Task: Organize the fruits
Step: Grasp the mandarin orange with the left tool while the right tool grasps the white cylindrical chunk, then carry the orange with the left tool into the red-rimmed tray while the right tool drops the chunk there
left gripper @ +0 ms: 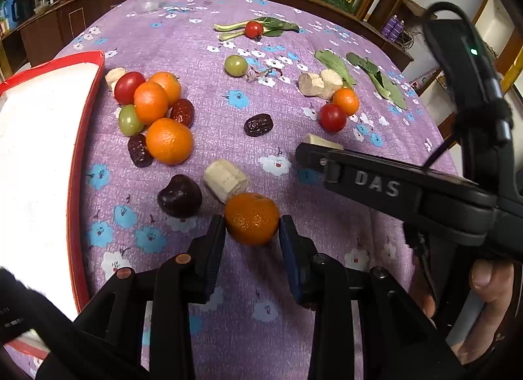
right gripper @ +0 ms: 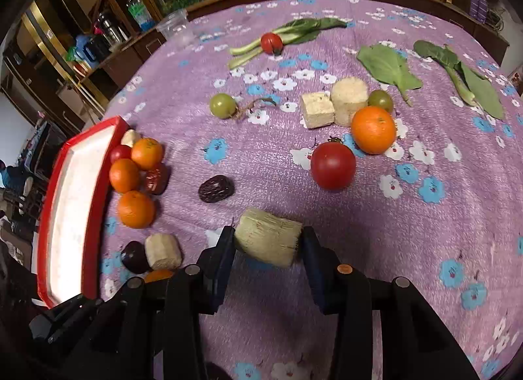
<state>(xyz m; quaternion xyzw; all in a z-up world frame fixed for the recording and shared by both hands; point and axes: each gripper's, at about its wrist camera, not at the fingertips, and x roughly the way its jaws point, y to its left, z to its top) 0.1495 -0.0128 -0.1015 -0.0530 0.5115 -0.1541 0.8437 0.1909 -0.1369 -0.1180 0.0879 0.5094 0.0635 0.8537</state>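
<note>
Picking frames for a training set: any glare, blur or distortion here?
Left wrist view: the tray inside is blown out white, the table edge bows from fisheye, and the orange is sharp. Right wrist view: same bowing, dark corners, tray overexposed, and the pale chunk is slightly soft.

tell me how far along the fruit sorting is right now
Done: a cluster of oranges, tomatoes and dates sits beside the red-rimmed white tray, which looks empty. In hand: the left gripper is closed on a small orange mandarin, and the right gripper on a pale cylindrical sugarcane-like chunk. Left: the scattered red tomato, green tomato, dark date and others.
</note>
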